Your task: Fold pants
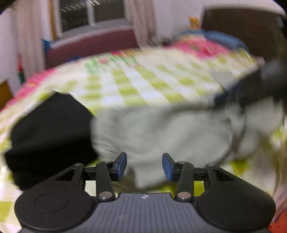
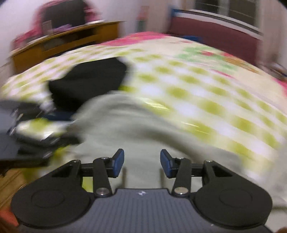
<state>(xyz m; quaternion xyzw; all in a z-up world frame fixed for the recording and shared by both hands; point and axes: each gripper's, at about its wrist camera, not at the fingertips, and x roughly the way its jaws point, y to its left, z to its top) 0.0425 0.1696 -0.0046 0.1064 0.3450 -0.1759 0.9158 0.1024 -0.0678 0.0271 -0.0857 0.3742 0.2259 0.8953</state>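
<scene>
On the bed, the checked green-and-white bedspread point(image 1: 136, 78) carries everything, and both views are smeared with motion blur. At the left, in the left wrist view, a black garment point(image 1: 52, 129) lies folded or bunched near the bed's near-left edge, its right border touching the pale grey-green pants point(image 1: 161, 132). The pants lie in a rumpled heap along the near edge of the bed, around its middle. The left gripper point(image 1: 144, 165) hovers over their near hem with its blue pads point(image 1: 122, 165) apart; cloth shows in the gap, but neither pad presses on it, so it is released. Beyond the pants, the bedspread runs bare to the far edge, where a maroon headboard point(image 1: 89, 44) stands under a window point(image 1: 93, 12).

In the right wrist view, the right gripper point(image 2: 142, 163) also stands released above the pants point(image 2: 136, 125), with nothing pinched between its pads. The black garment point(image 2: 86, 80) lies beyond and to the left. To the right, the bedspread point(image 2: 206, 93) is open out to its pink border. The left gripper's dark body shows blurred at that view's left rim.
</scene>
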